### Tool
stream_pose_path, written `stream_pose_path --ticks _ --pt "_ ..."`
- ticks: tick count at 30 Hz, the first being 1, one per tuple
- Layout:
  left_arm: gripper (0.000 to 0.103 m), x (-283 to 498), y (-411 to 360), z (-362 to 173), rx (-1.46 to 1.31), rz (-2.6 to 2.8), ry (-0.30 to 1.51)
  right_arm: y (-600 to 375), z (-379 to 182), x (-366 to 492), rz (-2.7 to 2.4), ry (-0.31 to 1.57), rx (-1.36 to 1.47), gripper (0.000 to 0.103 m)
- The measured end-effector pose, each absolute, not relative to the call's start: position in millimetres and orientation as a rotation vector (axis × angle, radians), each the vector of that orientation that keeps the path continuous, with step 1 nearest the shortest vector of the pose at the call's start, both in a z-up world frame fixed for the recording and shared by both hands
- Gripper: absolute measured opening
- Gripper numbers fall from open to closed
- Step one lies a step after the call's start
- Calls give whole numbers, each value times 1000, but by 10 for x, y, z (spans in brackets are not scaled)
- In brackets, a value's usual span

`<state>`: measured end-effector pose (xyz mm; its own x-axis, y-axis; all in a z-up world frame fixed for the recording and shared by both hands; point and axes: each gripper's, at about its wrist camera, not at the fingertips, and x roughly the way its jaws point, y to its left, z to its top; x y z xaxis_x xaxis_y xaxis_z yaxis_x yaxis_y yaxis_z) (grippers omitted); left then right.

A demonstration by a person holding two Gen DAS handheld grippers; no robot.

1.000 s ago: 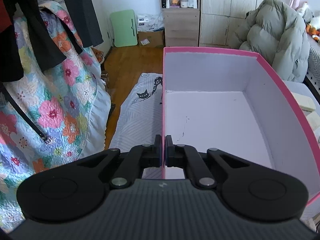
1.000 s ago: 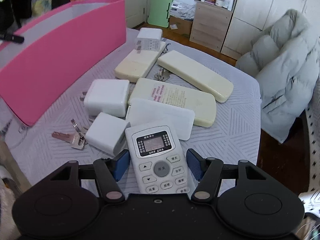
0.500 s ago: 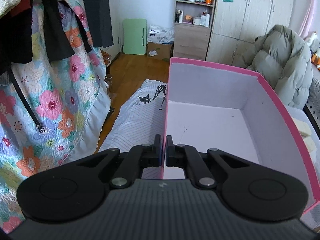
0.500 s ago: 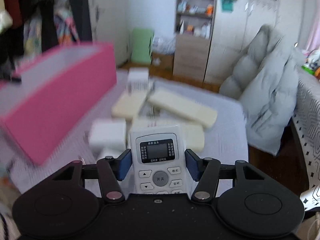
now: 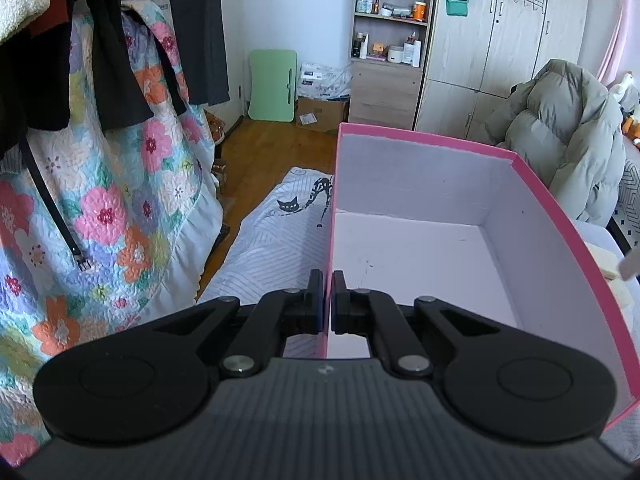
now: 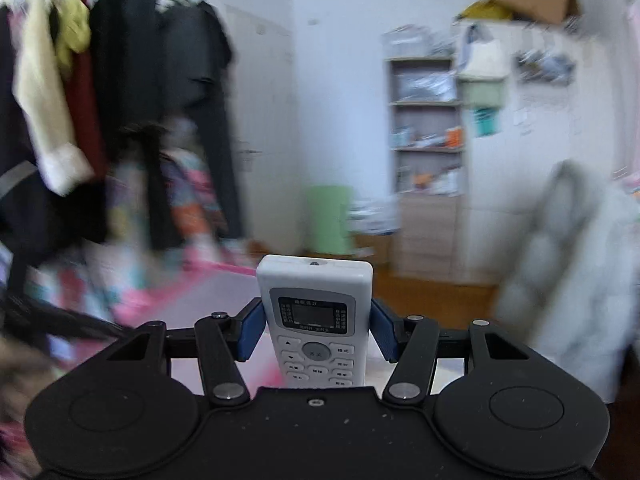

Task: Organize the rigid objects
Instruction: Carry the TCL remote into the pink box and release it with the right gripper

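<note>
A: State the grip on each side.

B: The left gripper [image 5: 327,304] has its fingers [image 5: 315,300] clamped on the near-left wall of the pink box [image 5: 560,220], one finger outside, one inside. The right gripper [image 6: 316,330] holds the white remote control [image 6: 316,320] between its blue pads, screen up, far end pointing away. The remote is lifted clear, in the air.

A: Where is the box relative to the remote?

B: In the right wrist view the box shows as a blurred pink edge, low and to the left of the remote. Its white inside is bare as far as the left wrist view shows.

A: Procedure for the step in hand?

B: My judgement: the remote goes into the box. Keep the left grip firm so the thin wall does not flex or slide. Carry the remote left, clear above the right-hand rim. Lower it flat near the floor of the box, along a wall, leaving room for other items. Release only when it rests.

A: Risk?

B: The smooth casing may slip if tilted.
</note>
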<state>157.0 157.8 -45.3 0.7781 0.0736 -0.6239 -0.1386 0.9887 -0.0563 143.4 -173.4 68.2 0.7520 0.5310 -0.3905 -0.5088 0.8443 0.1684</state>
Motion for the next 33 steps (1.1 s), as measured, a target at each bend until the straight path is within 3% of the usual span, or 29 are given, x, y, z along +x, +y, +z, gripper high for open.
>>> stream_pose_path --ticks 5,14,29,32,33 --pt "3 1570 1602 -453 -98 105 668 -1133 583 1971 658 748 180 62" --pt "3 1560 1647 -455 -87 72 667 -285 -132 2682 692 1110 299 61" --pt "3 1573 1635 -459 -86 69 667 0 -402 3122 597 1219 290 60" --pt "3 1582 1645 -454 -96 75 668 39 -583 3149 585 1296 321 47" --pt "3 1580 1651 -448 -100 78 667 23 -618 3148 596 1319 361 47"
